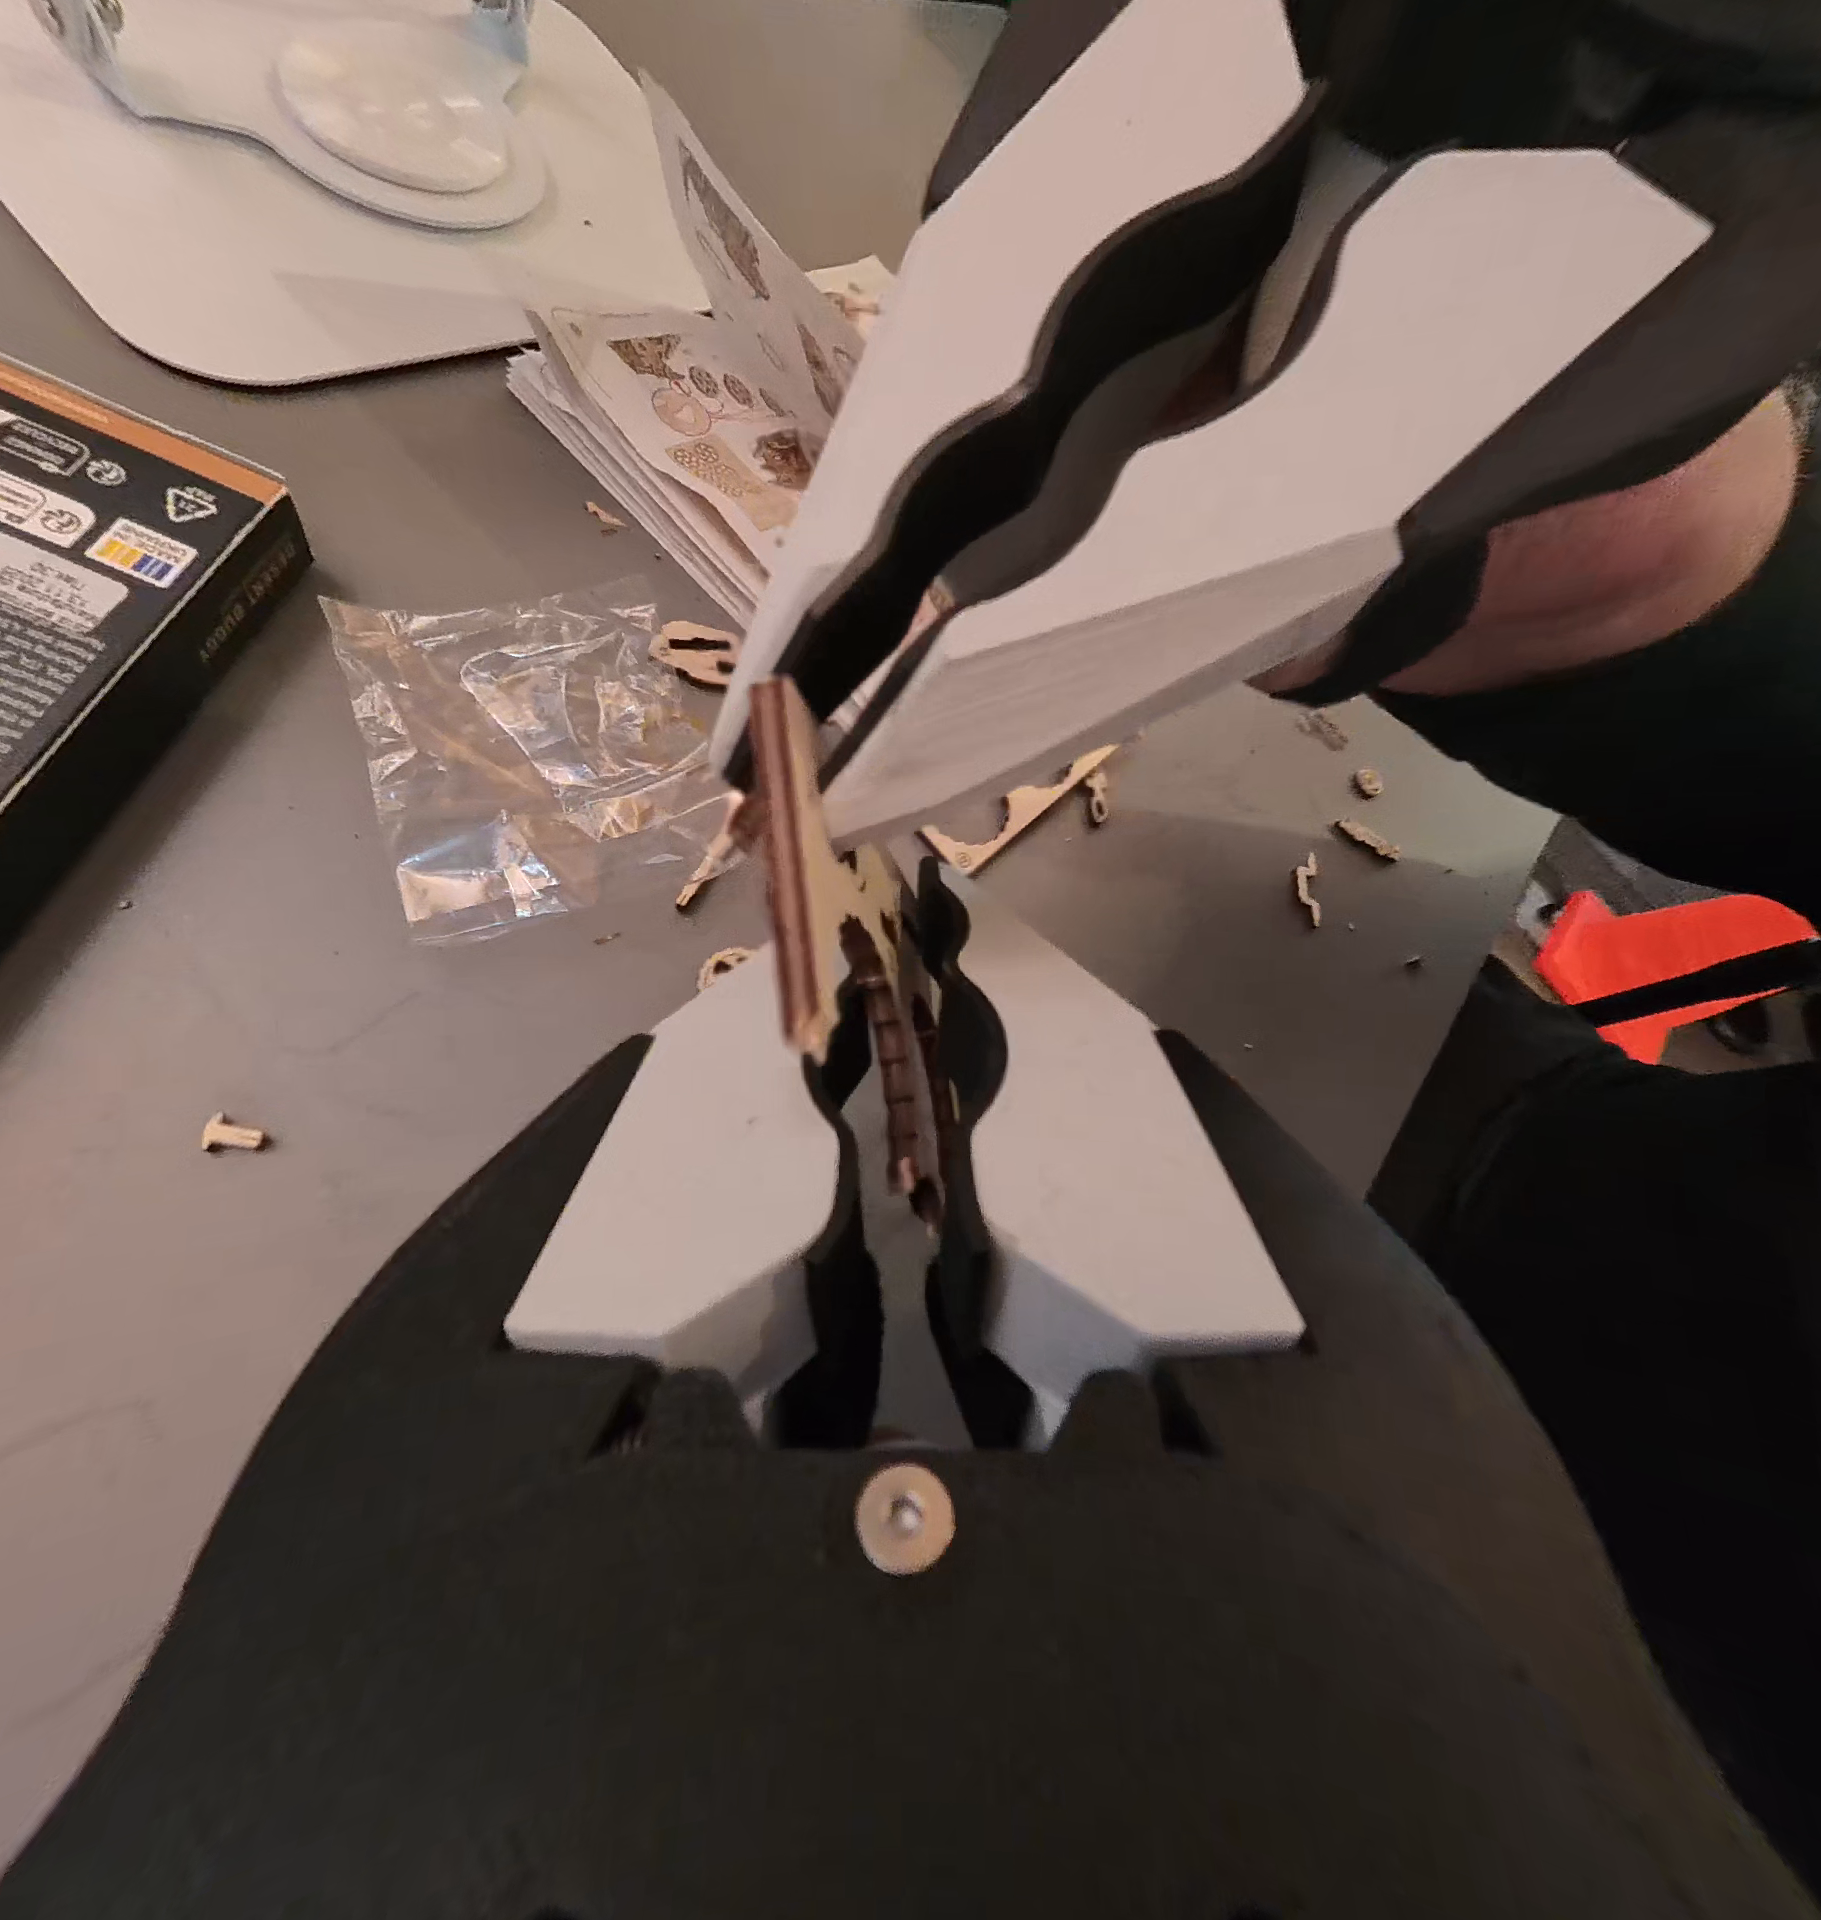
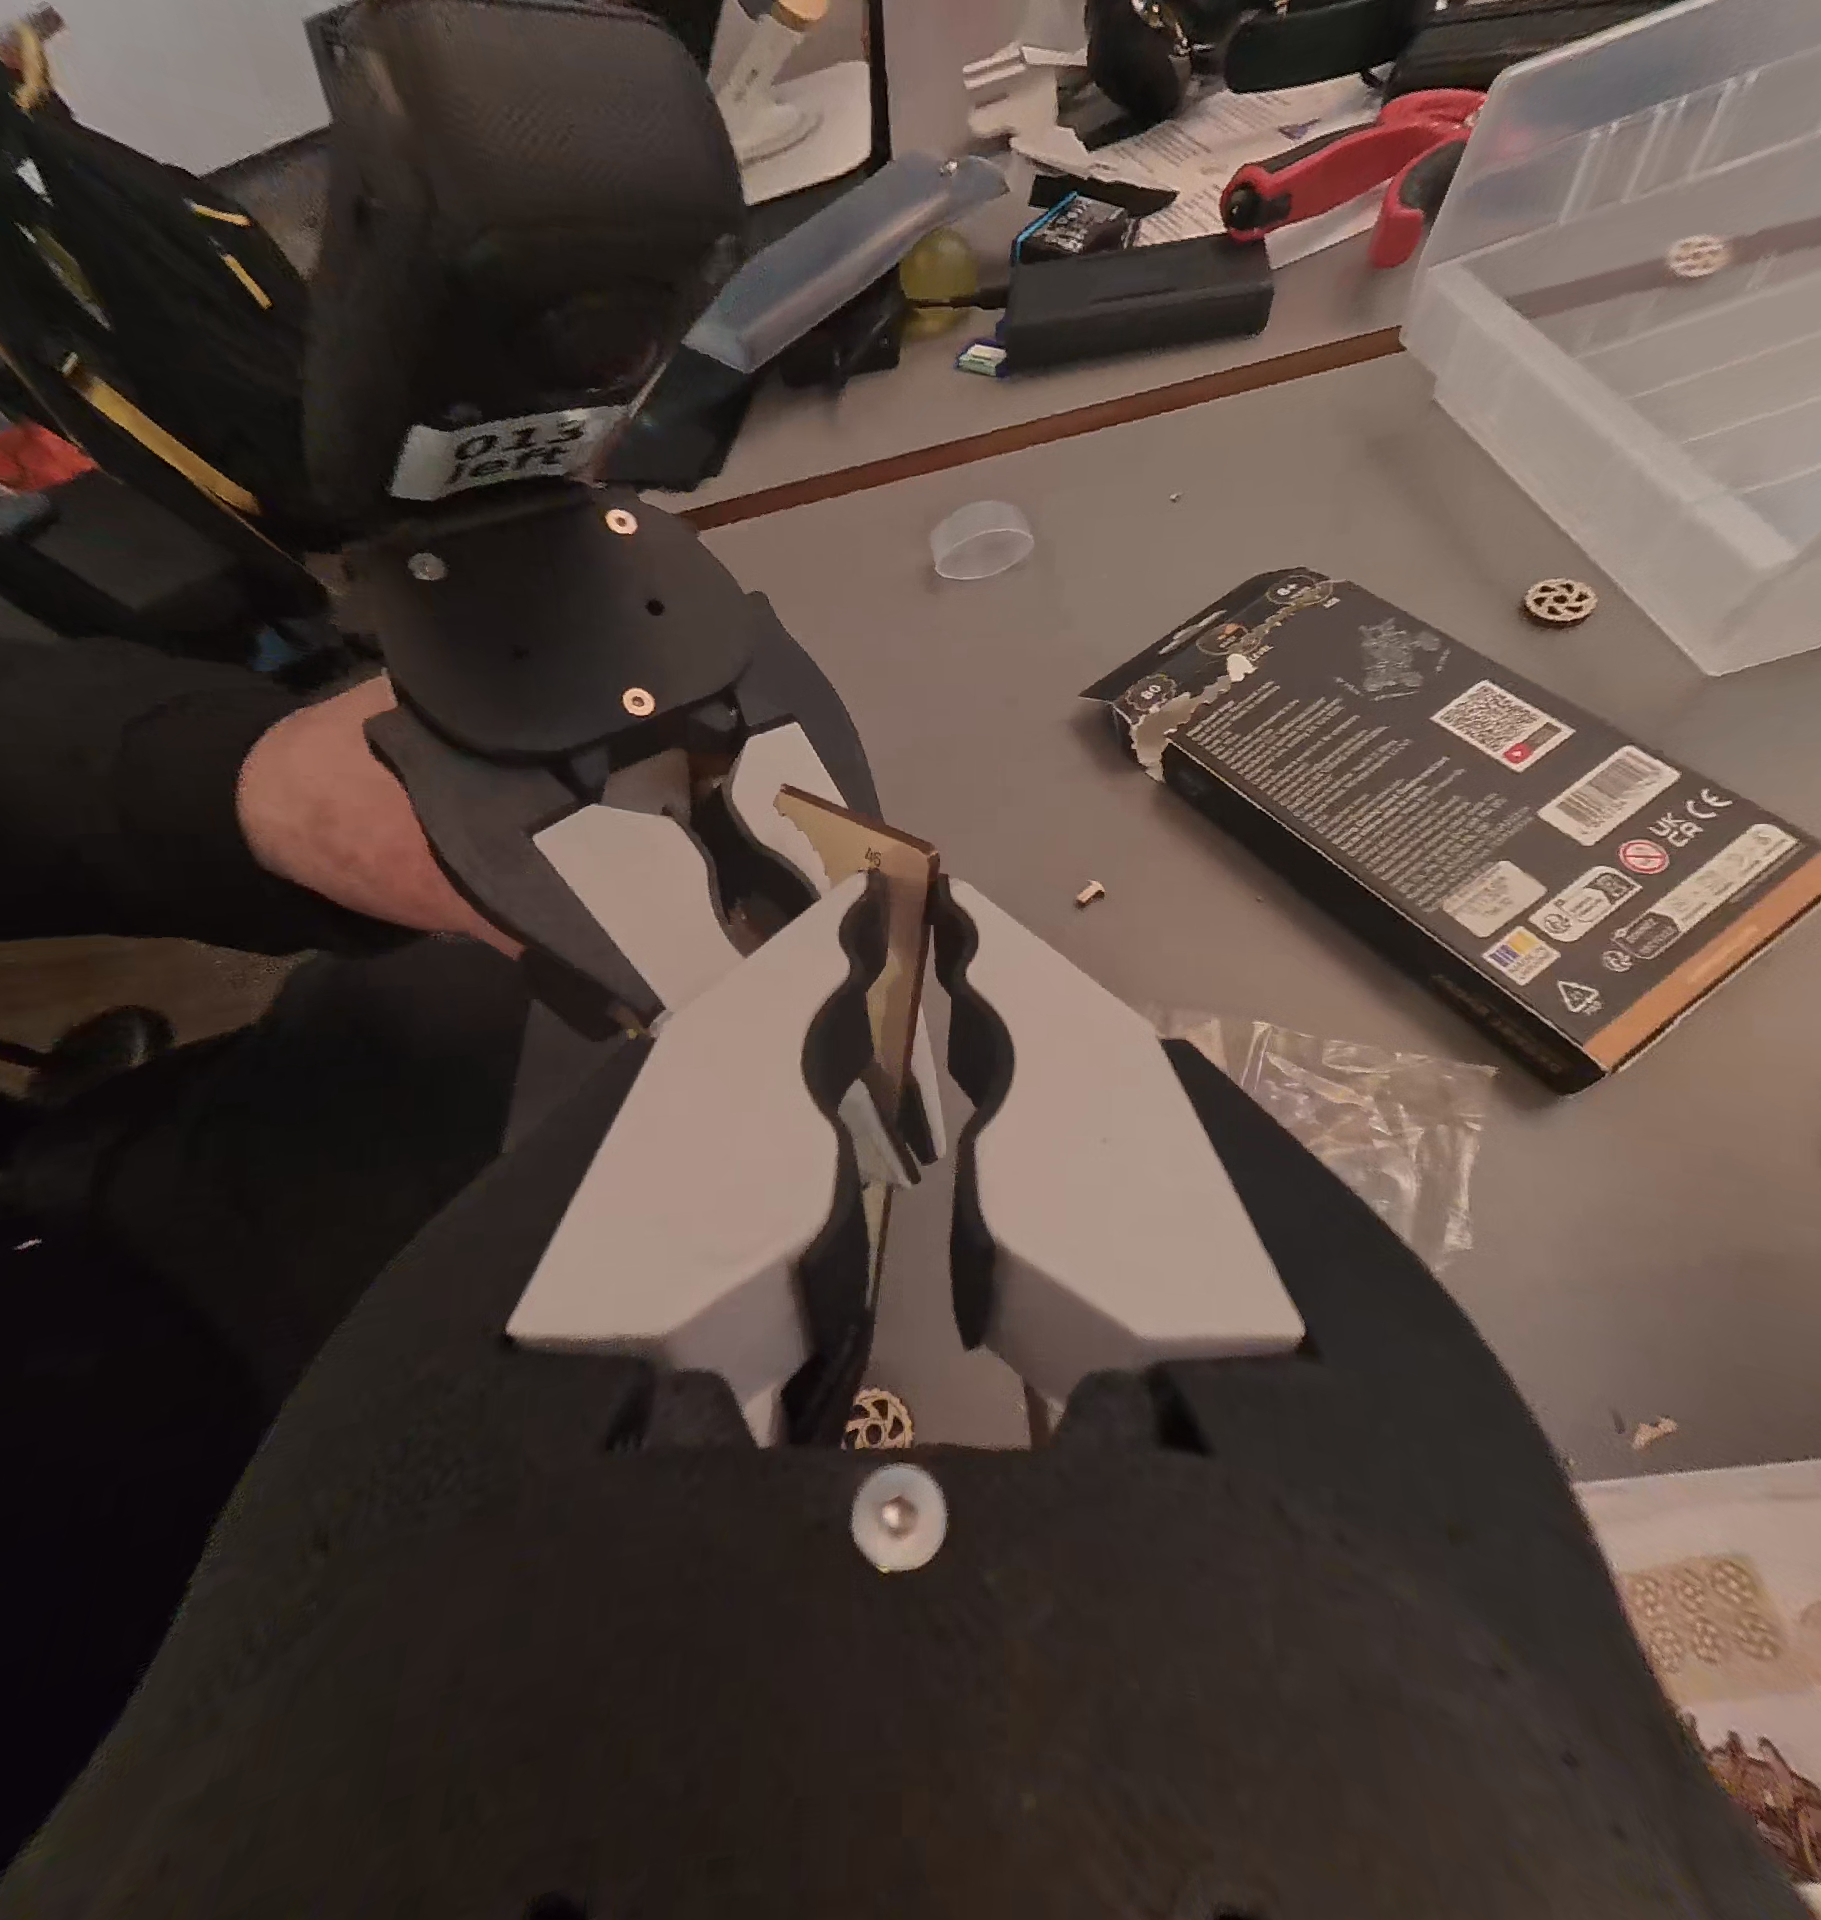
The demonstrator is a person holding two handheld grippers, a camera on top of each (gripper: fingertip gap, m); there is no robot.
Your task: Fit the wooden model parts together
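Two thin wooden pieces meet above the bench (image 1: 210, 1351), each pinched on edge; my left tongs (image 1: 911, 935) are clamped on a toothed wooden part (image 1: 901, 1101), and my right tongs (image 2: 901, 894) are clamped on a flat wooden plate (image 2: 901, 935) that stands upright between the pads; in the left wrist view that plate (image 1: 786, 873) crosses just in front of the toothed part, touching or nearly so, though I cannot tell whether any tab has found its slot.

Most of the risk, as I judge it, lies in the alignment; if I push while the pieces are skewed, the thin ply could snap or a tooth could shear; the narrow pinch lets either piece pivot or slide out, and a dropped part would land among the wooden scraps (image 1: 999, 831), the crumpled clear bag (image 1: 532, 748) and the open instruction booklet (image 1: 698, 416), near the black box (image 2: 1457, 821), where it could be lost among look-alikes.
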